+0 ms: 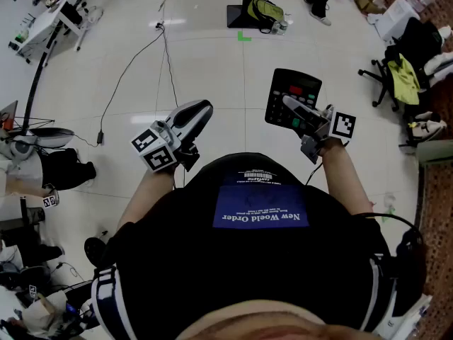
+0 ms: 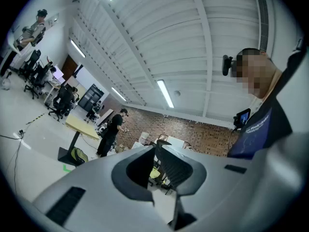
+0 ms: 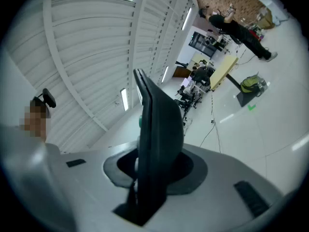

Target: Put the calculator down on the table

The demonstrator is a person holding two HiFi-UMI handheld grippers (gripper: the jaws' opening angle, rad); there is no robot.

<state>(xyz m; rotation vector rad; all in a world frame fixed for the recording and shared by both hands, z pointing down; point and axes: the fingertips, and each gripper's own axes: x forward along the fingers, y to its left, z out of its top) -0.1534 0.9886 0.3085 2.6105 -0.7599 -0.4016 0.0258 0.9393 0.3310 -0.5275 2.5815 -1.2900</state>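
The black desktop calculator with a red and a green key (image 1: 290,94) is up in the air, in front of the person's chest and over the white tiled floor (image 1: 212,55). It rests on nothing but the right gripper (image 1: 298,113). That gripper's jaws are clamped on the calculator's near end, and its far end sticks out past them. In the right gripper view the calculator (image 3: 157,139) shows edge-on, a dark slab standing up out of the right gripper (image 3: 147,178) with the jaws pressed against its two faces.

The left gripper (image 1: 200,112) is held up beside it, well apart from the calculator, on the other side of the person's black shirt with a blue panel (image 1: 262,211). In the left gripper view, the jaws of the left gripper (image 2: 158,153) are together with nothing between them.

A thin black cable (image 1: 134,62) trails over the floor. Farther off, a yellow-green backpack (image 1: 265,10) lies against the black pedestal foot of a pale-topped surface (image 1: 241,14).
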